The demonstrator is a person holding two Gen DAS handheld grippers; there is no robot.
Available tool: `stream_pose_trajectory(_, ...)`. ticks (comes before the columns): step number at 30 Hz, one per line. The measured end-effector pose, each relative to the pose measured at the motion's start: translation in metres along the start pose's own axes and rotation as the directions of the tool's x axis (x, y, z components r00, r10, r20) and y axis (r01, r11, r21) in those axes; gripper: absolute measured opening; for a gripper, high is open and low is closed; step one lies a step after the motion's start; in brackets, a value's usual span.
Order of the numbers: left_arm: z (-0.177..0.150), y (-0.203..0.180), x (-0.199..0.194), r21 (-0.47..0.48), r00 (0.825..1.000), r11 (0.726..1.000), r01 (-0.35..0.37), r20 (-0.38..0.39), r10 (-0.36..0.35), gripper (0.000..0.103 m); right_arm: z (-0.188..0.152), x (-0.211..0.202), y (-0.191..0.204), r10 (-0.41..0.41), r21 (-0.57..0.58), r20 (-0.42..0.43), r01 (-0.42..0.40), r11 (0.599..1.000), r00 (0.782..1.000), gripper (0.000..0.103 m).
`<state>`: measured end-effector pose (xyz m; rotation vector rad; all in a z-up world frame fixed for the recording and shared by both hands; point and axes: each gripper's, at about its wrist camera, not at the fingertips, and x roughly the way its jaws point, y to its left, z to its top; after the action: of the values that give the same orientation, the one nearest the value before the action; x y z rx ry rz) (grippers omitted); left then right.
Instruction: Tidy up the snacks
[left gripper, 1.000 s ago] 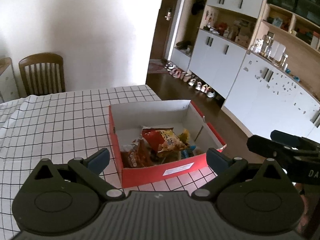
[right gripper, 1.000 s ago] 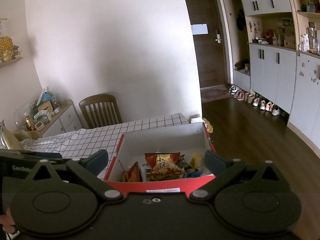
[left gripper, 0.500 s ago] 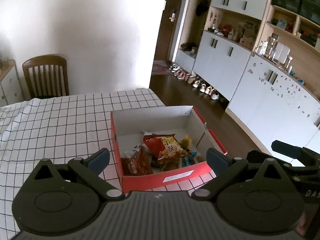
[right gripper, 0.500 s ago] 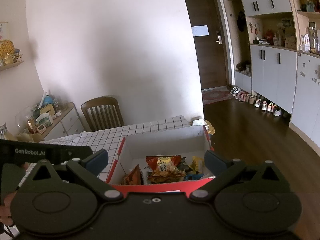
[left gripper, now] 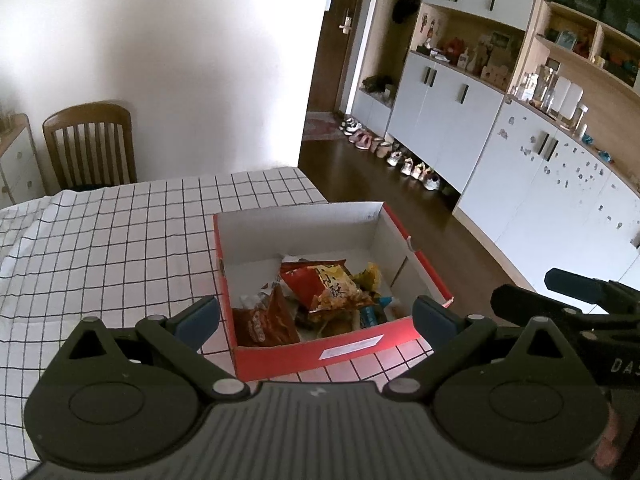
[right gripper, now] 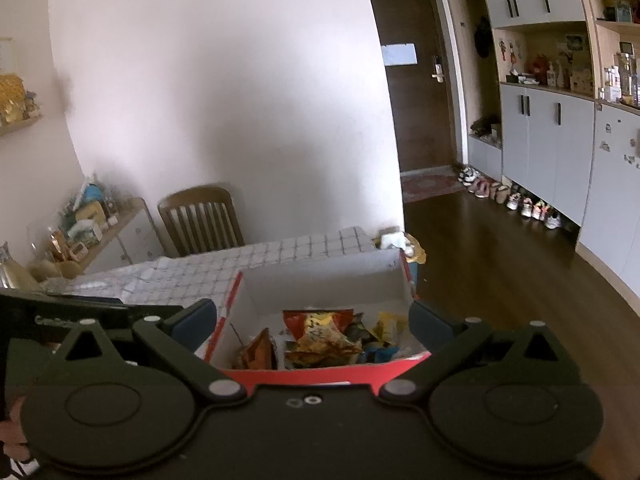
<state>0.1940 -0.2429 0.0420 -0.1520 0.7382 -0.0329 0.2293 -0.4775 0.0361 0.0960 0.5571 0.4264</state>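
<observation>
A red cardboard box (left gripper: 280,356) with a white inside stands at the right edge of the checked table (left gripper: 100,240). Several snack packets lie in its near half: a red-orange chip bag (left gripper: 320,284), a brown packet (left gripper: 260,320), a yellow-green one (left gripper: 368,276) and a small blue one (left gripper: 372,314). My left gripper (left gripper: 316,316) is open and empty, its fingers on either side of the box's near wall. My right gripper (right gripper: 312,322) is open and empty too, just before the same box (right gripper: 320,276) and chip bag (right gripper: 316,328). It also shows as dark arms (left gripper: 580,308) at the right of the left wrist view.
A wooden chair (left gripper: 90,144) stands at the table's far side against the white wall. A low sideboard (right gripper: 100,232) with clutter is on the left. White cabinets (left gripper: 520,160) and a row of shoes (left gripper: 400,156) line the right of the wooden floor. A small white-and-yellow item (right gripper: 396,240) sits at the table's far corner.
Both views shift only slightly and the right wrist view is a little blurred. Both grippers stay open and empty by the box. The snacks have not moved.
</observation>
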Motion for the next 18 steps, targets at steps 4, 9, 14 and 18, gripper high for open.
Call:
stream_pose_trajectory(4, 0.003, -0.002, 0.002, -0.006, 1.0, 1.0, -0.004, -0.003, 0.004, 0.103, 0.005, 0.001, -0.003, 0.003, 0.008, -0.026, -0.003, 1.0, 1.0, 0.103)
stream_pose_trajectory(9, 0.005, 0.0, 0.005, -0.023, 1.0, 1.0, -0.004, -0.008, 0.004, 0.103, 0.012, 0.002, -0.002, 0.002, -0.009, -0.028, -0.002, 1.0, 1.0, 0.103)
stream_pose_trajectory(14, 0.006, -0.001, 0.006, -0.032, 1.0, 0.999, -0.005, -0.008, 0.005, 0.103, 0.014, 0.004, -0.006, 0.0, -0.001, -0.039, 0.0, 1.0, 0.999, 0.103)
stream_pose_trajectory(18, 0.007, -0.002, 0.006, -0.035, 1.0, 0.999, -0.006, -0.007, 0.006, 0.103, 0.015, 0.006, -0.006, 0.001, 0.002, -0.046, -0.001, 1.0, 0.999, 0.103)
